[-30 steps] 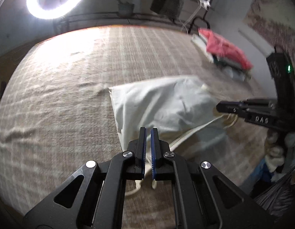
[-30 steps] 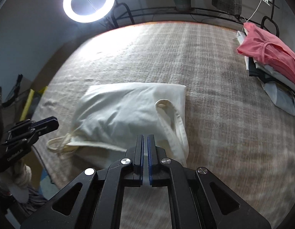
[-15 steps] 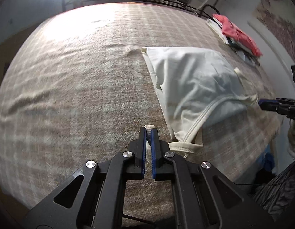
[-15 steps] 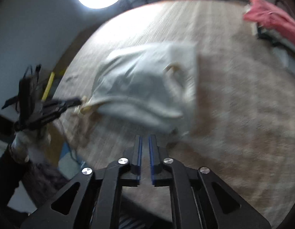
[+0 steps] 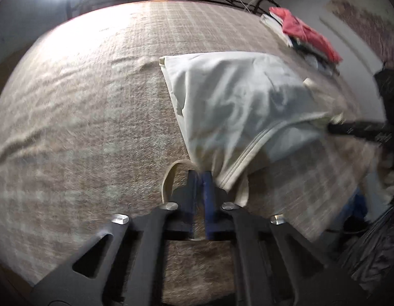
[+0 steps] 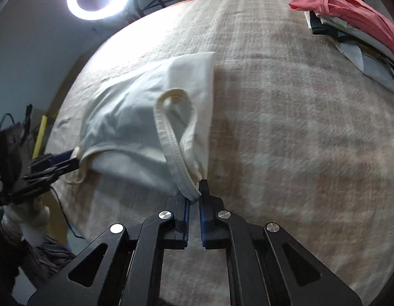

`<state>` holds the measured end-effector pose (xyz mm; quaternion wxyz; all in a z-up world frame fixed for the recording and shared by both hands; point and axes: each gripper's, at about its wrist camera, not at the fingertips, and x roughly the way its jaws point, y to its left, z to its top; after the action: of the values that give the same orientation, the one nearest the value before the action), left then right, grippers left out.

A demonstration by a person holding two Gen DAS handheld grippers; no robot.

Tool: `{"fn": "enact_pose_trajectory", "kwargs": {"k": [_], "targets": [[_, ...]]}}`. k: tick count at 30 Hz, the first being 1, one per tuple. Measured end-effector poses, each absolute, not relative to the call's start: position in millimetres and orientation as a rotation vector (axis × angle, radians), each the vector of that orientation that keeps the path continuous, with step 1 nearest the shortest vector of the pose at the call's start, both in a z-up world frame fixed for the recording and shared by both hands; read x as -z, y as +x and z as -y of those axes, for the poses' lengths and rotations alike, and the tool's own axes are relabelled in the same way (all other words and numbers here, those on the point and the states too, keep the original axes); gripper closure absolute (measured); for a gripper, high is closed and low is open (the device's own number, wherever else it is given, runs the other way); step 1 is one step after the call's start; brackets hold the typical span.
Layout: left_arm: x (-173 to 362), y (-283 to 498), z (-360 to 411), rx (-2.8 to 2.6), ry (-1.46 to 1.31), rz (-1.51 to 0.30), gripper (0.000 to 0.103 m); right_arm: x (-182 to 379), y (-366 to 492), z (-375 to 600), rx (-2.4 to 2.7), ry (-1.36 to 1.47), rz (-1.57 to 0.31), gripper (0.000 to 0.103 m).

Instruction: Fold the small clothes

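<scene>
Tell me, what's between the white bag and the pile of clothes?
Just bare blanket. The right wrist view shows nothing lying on the stretch from the bag to the pile.

The cream tote bag (image 6: 135, 117) is matt woven cloth with stitched webbing handles (image 6: 171, 142). It lies on a rough, fuzzy plaid blanket (image 6: 286, 127). Both grippers' fingers (image 6: 206, 204) look like matt black plastic, with shiny metal screws (image 6: 165, 214) and perhaps ribbed blue pads.
</scene>
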<state>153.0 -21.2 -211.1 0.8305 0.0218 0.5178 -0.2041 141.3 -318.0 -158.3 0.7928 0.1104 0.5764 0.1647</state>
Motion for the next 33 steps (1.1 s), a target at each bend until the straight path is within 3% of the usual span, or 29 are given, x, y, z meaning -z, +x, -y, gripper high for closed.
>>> {"fn": "enact_pose_trajectory", "kwargs": {"k": [6, 14, 16, 17, 18, 20, 21, 25, 27, 33], "targets": [[188, 141, 1, 0.415, 0.083, -1.018, 0.101, 117, 125, 330, -0.419, 0.285, -1.13, 0.098], [200, 131, 2, 0.428, 0.148, -1.085, 0.1, 156, 111, 305, -0.426, 0.011, -1.297, 0.098], [191, 127, -6, 0.439, 0.115, -1.082, 0.09, 150, 107, 307, -0.447, -0.009, -1.284, 0.097], [186, 124, -11, 0.44, 0.093, -1.073, 0.069, 143, 106, 311, -0.463, 0.011, -1.269, 0.094], [181, 122, -16, 0.438, 0.077, -1.055, 0.054, 137, 106, 318, -0.474, 0.035, -1.255, 0.084], [167, 120, -27, 0.42, 0.036, -1.01, 0.053, 120, 106, 332, -0.501, 0.095, -1.197, 0.066], [161, 122, -31, 0.414, 0.007, -0.988, 0.053, 114, 106, 337, -0.507, 0.119, -1.162, 0.064], [140, 146, -30, 0.367, -0.083, -0.904, 0.059, 94, 124, 349, -0.497, 0.209, -0.994, 0.067], [140, 163, -17, 0.358, -0.089, -0.897, 0.07, 97, 143, 337, -0.477, 0.219, -0.955, 0.079], [168, 204, 24, 0.362, -0.072, -0.927, 0.07, 120, 186, 294, -0.431, 0.183, -0.958, 0.08]]}}
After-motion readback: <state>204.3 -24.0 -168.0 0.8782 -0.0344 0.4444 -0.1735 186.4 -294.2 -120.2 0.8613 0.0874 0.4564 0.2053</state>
